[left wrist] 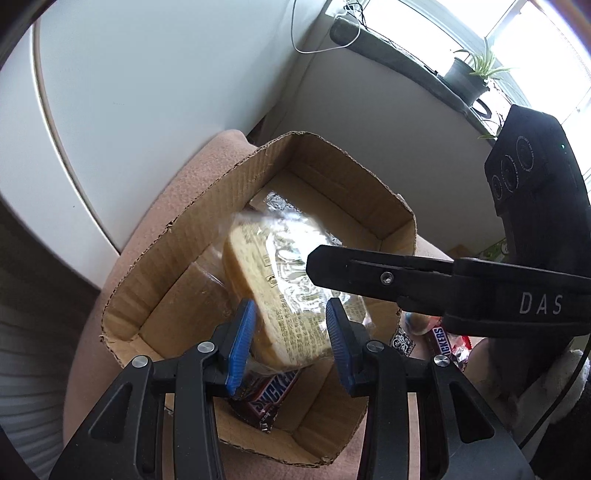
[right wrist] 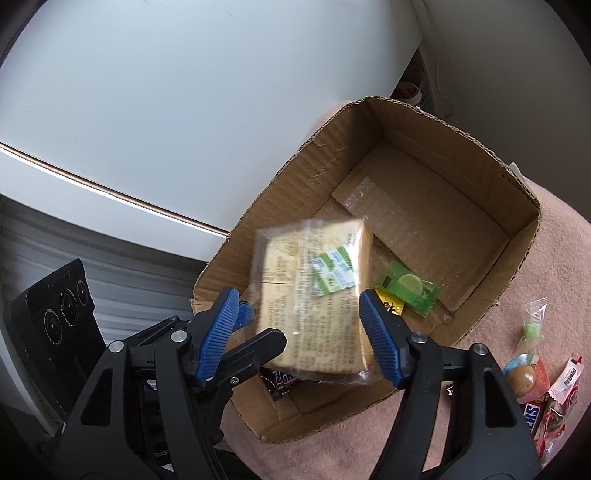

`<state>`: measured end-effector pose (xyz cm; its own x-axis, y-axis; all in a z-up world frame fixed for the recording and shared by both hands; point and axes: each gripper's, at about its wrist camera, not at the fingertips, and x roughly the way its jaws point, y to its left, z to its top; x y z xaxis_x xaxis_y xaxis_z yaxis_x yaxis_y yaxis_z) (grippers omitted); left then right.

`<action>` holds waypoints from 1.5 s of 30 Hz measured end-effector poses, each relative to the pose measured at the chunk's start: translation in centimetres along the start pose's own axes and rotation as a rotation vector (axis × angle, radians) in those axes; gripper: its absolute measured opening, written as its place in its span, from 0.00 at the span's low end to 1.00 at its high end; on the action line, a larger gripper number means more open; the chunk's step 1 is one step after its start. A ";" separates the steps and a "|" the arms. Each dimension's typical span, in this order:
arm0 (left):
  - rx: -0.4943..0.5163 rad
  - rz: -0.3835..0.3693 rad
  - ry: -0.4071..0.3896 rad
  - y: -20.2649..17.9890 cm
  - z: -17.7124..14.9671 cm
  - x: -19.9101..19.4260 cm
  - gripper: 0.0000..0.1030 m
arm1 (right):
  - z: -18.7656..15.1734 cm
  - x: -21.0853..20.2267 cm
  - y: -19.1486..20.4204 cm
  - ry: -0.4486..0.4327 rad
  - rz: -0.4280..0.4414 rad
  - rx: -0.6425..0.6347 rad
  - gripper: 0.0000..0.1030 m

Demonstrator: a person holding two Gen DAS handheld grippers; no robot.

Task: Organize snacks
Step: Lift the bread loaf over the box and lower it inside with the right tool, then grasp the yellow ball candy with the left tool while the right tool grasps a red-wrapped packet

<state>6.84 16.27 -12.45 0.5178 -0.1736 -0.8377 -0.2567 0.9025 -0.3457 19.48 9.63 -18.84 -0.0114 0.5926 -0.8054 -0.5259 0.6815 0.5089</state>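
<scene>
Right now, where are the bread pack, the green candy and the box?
bread pack (right wrist: 314, 295): right wrist view, middle of its printed wrapper.
green candy (right wrist: 408, 286): right wrist view, on the lime picture.
box (right wrist: 436, 147): right wrist view, inner face of the far wall.

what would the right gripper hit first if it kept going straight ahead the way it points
Most likely the wrapped bread package, blurred between the right gripper's open fingers; behind it lies the cardboard box floor. Depth is unclear.

Daylight from the window (left wrist: 498, 22); wrapped cake (right wrist: 314, 295) motion-blurred; fisheye edges bent, dark.
</scene>
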 end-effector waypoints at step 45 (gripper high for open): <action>0.157 -0.202 0.130 -12.1 -7.1 0.4 0.36 | -16.7 -20.1 -15.4 -0.235 -0.384 0.223 0.86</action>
<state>4.34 2.48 -11.62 0.4345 -0.3963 -0.8088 -0.0244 0.8925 -0.4504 13.56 -19.92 -15.56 0.3526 0.3442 -0.8702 -0.2593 0.9294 0.2625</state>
